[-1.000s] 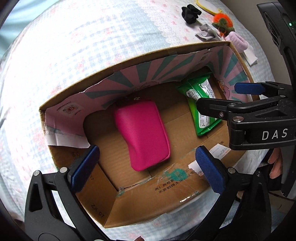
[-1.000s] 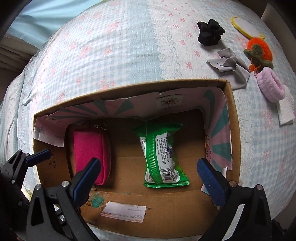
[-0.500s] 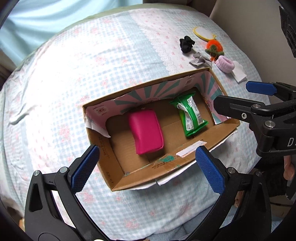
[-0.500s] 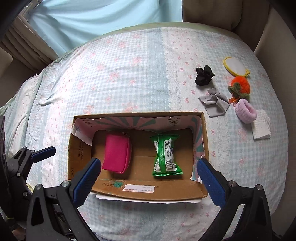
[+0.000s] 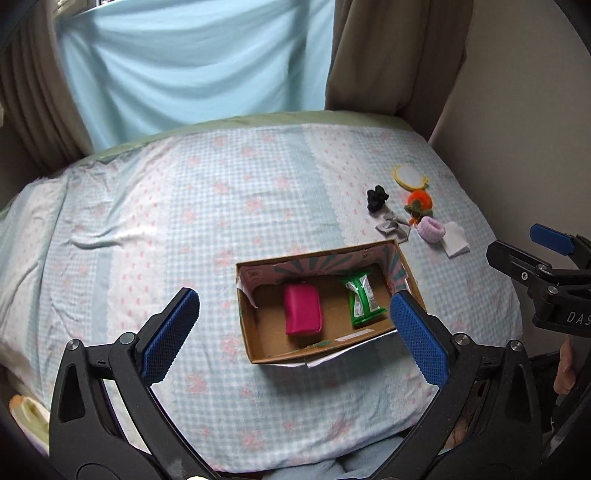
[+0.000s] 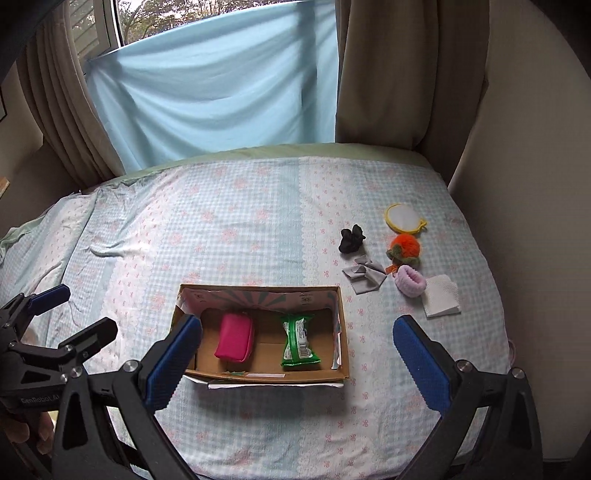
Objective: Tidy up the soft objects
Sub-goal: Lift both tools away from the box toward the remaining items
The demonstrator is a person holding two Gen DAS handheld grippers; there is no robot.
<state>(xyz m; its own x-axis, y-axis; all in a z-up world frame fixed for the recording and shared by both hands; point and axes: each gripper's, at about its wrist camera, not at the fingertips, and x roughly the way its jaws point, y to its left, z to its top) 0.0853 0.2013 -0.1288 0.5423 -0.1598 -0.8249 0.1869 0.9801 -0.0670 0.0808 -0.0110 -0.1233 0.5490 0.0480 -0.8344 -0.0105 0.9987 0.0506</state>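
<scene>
Cardboard box point(image 6: 341, 328), open-topped with a pink-and-teal lining, sits on the checked bedsheet point(image 6: 236, 229) just beyond the spread jaws of both grippers. Inside it lie a magenta zip pouch point(image 6: 235, 341) and a green wipes packet point(image 6: 298, 342), apart from each other. The left gripper point(image 5: 293, 330) and right gripper point(image 6: 297, 365) hold nothing. Past the right gripper's right jaw rest a black scrunchie point(image 6: 352, 239), grey cloth point(image 6: 364, 275), orange pompom point(image 6: 405, 249), pink fluffy band point(image 6: 410, 280) and white folded tissue point(image 6: 442, 295) (all outside the box).

bed point(image 6: 240, 229): checked sheet | window point(image 6: 177, 14): blue drape, beige curtains point(image 6: 399, 74)
</scene>
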